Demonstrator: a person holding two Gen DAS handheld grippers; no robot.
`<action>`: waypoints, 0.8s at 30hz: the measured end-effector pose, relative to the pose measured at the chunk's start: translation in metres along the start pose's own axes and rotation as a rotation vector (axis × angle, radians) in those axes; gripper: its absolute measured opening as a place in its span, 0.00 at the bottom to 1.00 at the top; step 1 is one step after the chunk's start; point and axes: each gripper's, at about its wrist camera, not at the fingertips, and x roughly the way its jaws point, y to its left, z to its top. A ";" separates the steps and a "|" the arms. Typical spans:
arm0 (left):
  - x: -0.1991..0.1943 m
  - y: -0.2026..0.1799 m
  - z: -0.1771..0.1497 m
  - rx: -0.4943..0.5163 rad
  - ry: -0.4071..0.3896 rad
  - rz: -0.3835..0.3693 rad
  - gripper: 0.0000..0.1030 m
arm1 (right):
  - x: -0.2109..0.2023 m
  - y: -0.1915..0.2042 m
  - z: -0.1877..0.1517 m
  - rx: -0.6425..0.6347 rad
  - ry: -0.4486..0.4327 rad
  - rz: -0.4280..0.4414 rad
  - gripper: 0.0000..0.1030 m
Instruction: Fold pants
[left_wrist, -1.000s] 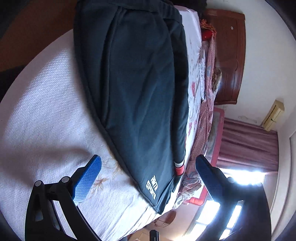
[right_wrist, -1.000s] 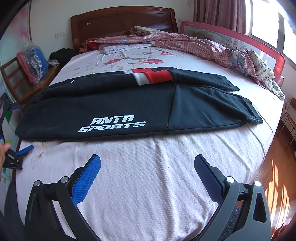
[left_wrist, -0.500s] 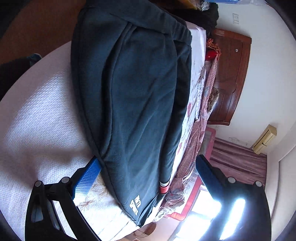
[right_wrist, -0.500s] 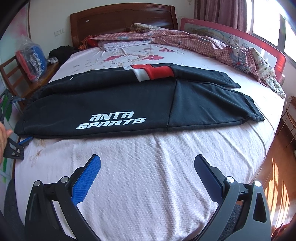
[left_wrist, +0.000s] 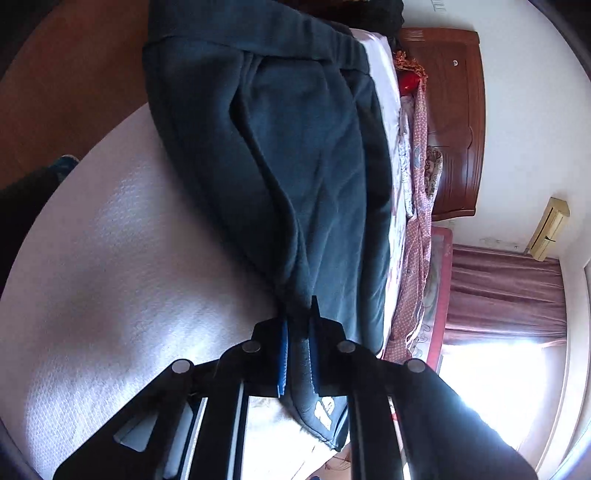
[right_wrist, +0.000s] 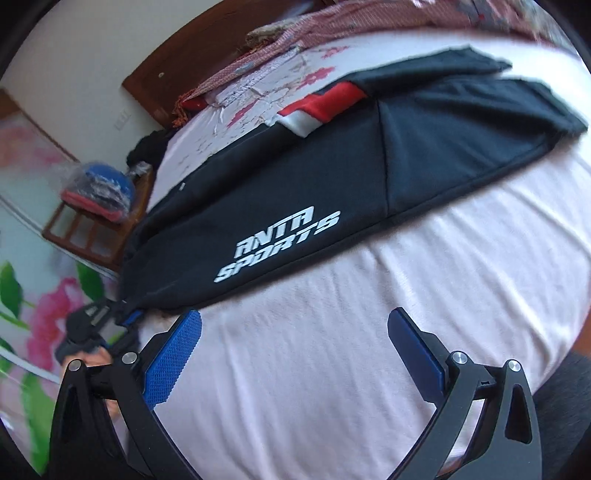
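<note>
Lying across a pale pink bed (right_wrist: 369, 332), the black pants (right_wrist: 295, 206) are stretching from nine o'clock to two o'clock in my right wrist view, white lettering facing me. A wooden headboard (right_wrist: 192, 59) is standing at eleven o'clock, a checked blanket (right_wrist: 332, 29) is bunching at twelve, and a wooden chair (right_wrist: 92, 232) holding a bagged bundle (right_wrist: 99, 192) is sitting at nine. Bare sheet is spreading open toward me. My left gripper (left_wrist: 297, 347) is pinching the pants' near corner at the bed's edge, pads nearly together on the cloth. My right gripper (right_wrist: 295, 350) is hanging spread wide over bare sheet, gripping nothing.
</note>
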 end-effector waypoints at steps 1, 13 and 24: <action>-0.003 -0.005 0.000 0.010 -0.001 -0.018 0.08 | 0.004 -0.006 0.003 0.073 0.020 0.057 0.97; -0.021 -0.049 0.016 0.068 0.031 -0.144 0.08 | 0.061 -0.038 0.018 0.605 0.106 0.358 0.73; -0.041 -0.051 -0.014 0.134 -0.039 -0.110 0.08 | 0.060 0.007 0.054 0.330 0.074 0.316 0.05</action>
